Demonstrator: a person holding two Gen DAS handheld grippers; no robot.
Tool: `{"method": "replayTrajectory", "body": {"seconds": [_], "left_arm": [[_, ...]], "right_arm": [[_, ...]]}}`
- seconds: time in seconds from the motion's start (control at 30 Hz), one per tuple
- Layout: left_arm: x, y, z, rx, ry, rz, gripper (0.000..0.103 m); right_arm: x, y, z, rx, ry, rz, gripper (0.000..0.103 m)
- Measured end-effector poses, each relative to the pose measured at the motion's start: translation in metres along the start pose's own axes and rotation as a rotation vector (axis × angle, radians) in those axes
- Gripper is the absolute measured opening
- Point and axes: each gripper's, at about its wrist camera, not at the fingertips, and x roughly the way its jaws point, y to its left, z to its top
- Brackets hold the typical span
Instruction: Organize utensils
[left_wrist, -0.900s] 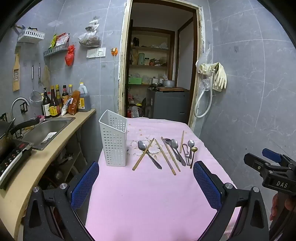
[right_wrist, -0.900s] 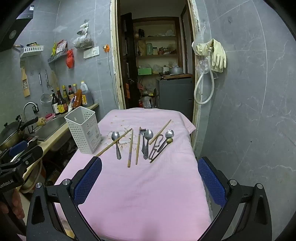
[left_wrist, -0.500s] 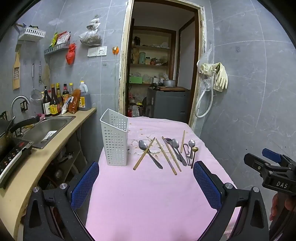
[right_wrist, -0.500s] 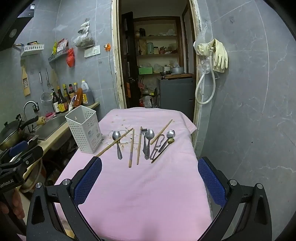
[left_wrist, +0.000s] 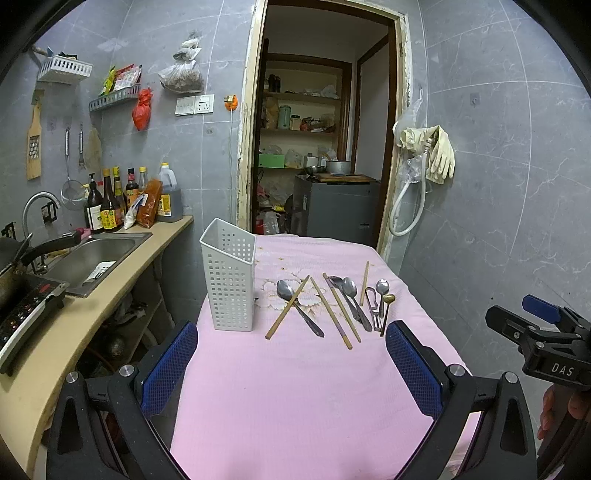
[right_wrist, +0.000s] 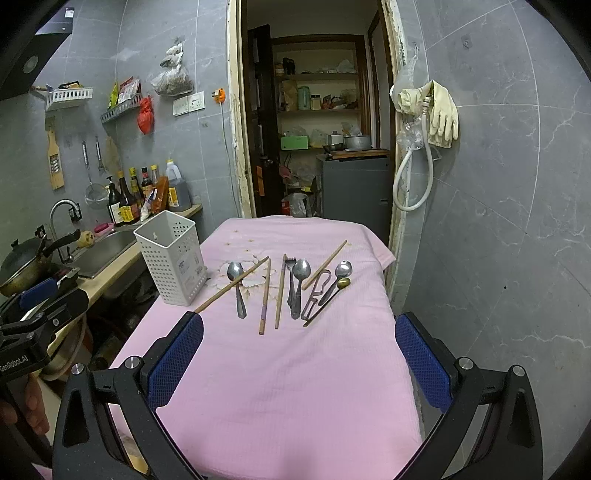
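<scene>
A white perforated utensil holder (left_wrist: 229, 275) (right_wrist: 173, 258) stands upright and empty on the pink tablecloth (left_wrist: 295, 387) (right_wrist: 295, 369). To its right lie several utensils in a row: spoons (left_wrist: 286, 290) (right_wrist: 301, 269), wooden chopsticks (left_wrist: 330, 314) (right_wrist: 265, 295), a fork (right_wrist: 290, 266), a peeler (right_wrist: 316, 290) and a small gold spoon (left_wrist: 388, 299) (right_wrist: 343, 283). My left gripper (left_wrist: 291, 354) is open and empty, above the cloth short of the utensils. My right gripper (right_wrist: 299, 350) is open and empty, likewise short of them.
A counter with a sink (left_wrist: 92, 254), sauce bottles (left_wrist: 110, 203) and a cooktop (left_wrist: 26, 310) runs along the left. A wok (right_wrist: 26, 264) sits there. A doorway (left_wrist: 317, 147) opens behind the table. The tiled wall with rubber gloves (left_wrist: 436, 155) is at right.
Both grippers have moved slightly forward toward the utensils; the holder and utensils look a little nearer. Nothing on the table has moved.
</scene>
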Motion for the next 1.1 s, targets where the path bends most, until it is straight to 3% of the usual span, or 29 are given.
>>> {"method": "replayTrajectory", "body": {"seconds": [1.1], "left_arm": [[-0.0006, -0.0007, 0.0004, -0.001, -0.002, -0.001, 0.103]], "right_arm": [[-0.0073, 0.0026, -0.002, 0.001, -0.003, 0.008, 0.102]]}}
